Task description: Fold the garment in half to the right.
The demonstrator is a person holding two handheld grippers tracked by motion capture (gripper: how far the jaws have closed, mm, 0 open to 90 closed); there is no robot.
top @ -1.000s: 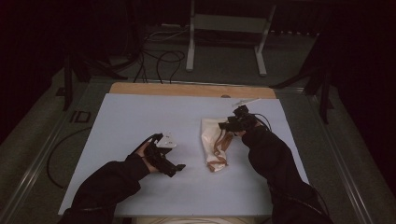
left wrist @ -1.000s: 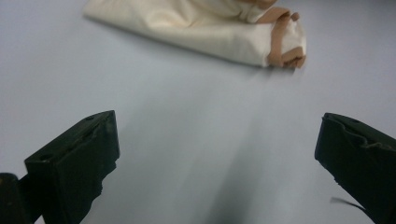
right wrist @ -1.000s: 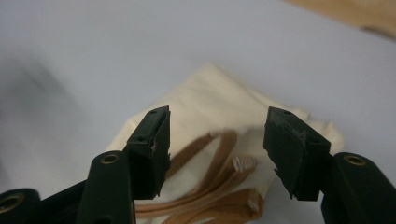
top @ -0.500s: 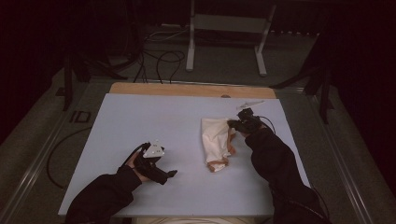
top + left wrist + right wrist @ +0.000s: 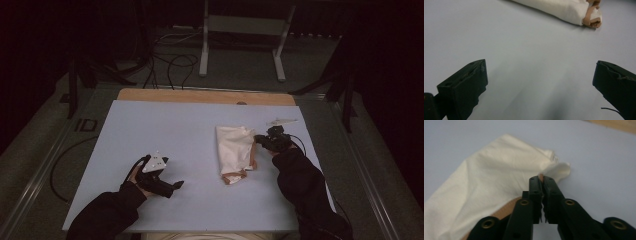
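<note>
your right gripper [image 5: 542,180] pinches the cloth [image 5: 235,147] edge at its 3 o'clock; your left gripper [image 5: 540,82] rests fingers spread on the worktop [image 5: 190,135], well apart at 8 o'clock.

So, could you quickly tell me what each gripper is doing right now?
Left gripper: open, holding nothing, above the table.
Right gripper: closed on the edge of the white cloth.
</note>
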